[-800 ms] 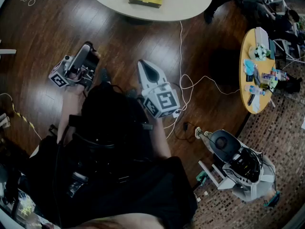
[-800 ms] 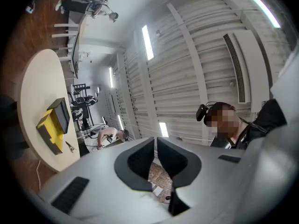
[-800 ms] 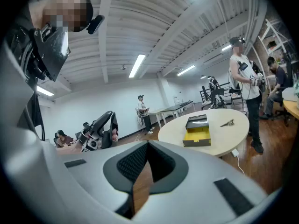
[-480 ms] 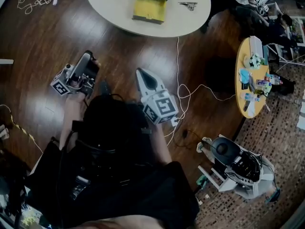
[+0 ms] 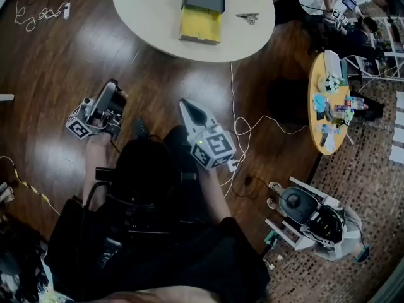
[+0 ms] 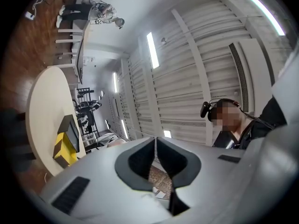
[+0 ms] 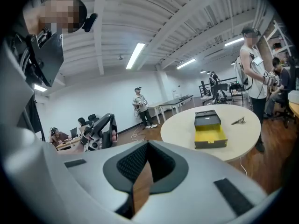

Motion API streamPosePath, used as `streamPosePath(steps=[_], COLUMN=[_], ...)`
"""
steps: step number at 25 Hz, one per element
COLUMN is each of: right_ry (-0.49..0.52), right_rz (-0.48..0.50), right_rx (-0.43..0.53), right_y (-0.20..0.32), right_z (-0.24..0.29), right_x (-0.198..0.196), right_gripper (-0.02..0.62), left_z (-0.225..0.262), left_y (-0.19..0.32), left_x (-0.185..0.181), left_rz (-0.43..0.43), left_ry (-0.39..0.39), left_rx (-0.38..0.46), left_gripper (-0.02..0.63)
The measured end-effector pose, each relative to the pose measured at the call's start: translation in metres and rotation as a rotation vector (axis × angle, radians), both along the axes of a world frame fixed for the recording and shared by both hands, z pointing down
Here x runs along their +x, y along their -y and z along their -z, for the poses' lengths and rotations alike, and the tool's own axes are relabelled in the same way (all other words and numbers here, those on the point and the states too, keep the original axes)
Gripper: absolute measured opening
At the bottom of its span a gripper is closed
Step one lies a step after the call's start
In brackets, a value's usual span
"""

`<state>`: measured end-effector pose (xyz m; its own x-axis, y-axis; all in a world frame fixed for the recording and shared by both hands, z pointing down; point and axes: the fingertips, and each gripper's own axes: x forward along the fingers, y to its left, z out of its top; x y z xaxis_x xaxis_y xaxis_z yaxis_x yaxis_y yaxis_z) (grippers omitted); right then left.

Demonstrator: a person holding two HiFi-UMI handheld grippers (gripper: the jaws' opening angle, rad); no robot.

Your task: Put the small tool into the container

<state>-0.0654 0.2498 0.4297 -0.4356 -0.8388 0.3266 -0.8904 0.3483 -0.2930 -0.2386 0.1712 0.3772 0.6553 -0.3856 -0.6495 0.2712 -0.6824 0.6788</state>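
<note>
1. While our left tongs (image 6: pixel 155 141) and right tongs (image 7: pixel 146 146) are closed on nothing, we stand back from the round white table (image 5: pixel 151 14).
2. We see the small silver metal tool (image 5: pixel 247 18) lying there, near the open black-and-yellow box (image 5: pixel 201 25), not touching it.

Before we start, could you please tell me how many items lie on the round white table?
2. The open yellow-lined box sits midway across the round table; the small metal tool lies to its right in the head view, apart from it. Nothing else shows there.

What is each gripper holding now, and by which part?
Nothing is held. The left gripper and the right gripper are both shut and empty; the small tool lies on the round table.
</note>
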Motion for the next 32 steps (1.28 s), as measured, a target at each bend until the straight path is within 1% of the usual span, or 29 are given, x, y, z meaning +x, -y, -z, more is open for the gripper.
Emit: streamPosePath(steps=[5,9,13,16,18,21,22,24,26,29,32], right_ry=[0.004,0.031,0.102,0.151,0.176,0.204,0.218,0.25,0.269,0.29,0.313], right_rz=[0.016,0.016,0.01,0.009,0.006,0.003,0.003,0.007,0.019,0.041,0.045], right_rx=[0.012,0.012,0.012,0.042,0.064,0.077,0.074,0.061,0.044,0.017,0.011], right_y=[0.014,0.015,0.041,0.064,0.077,0.09,0.094,0.1,0.105,0.11,0.113], right_z=[-0.002,-0.014,-0.014,-0.006,-0.001,-0.002,-0.005,-0.011,-0.018,-0.026,-0.028], right_x=[-0.005,0.009,0.05,0.085,0.107,0.145,0.157,0.179,0.192,0.199,0.207], right_gripper=[0.0,0.0,-0.002,0.0,0.0,0.0,0.0,0.0,0.0,0.0,0.0], left_z=[-0.015,-0.018,-0.001,0.004,0.004,0.021,0.022,0.017,0.01,0.002,-0.008], left_y=[0.01,0.012,0.028,0.039,0.048,0.054,0.057,0.062,0.065,0.067,0.072], left_x=[-0.005,0.011,0.057,0.095,0.114,0.156,0.168,0.186,0.194,0.192,0.188], left_rz=[0.004,0.0,-0.008,-0.021,-0.013,-0.031,-0.028,0.0,0.032,0.062,0.103], left_ry=[0.008,0.025,0.06,0.109,0.141,0.129,0.144,0.205,0.26,0.269,0.309], left_rx=[-0.026,-0.012,0.0,0.013,0.031,0.05,0.06,0.083,0.091,0.053,0.041], left_gripper=[0.006,0.006,0.008,0.008,0.008,0.009,0.009,0.008,0.006,0.006,0.006])
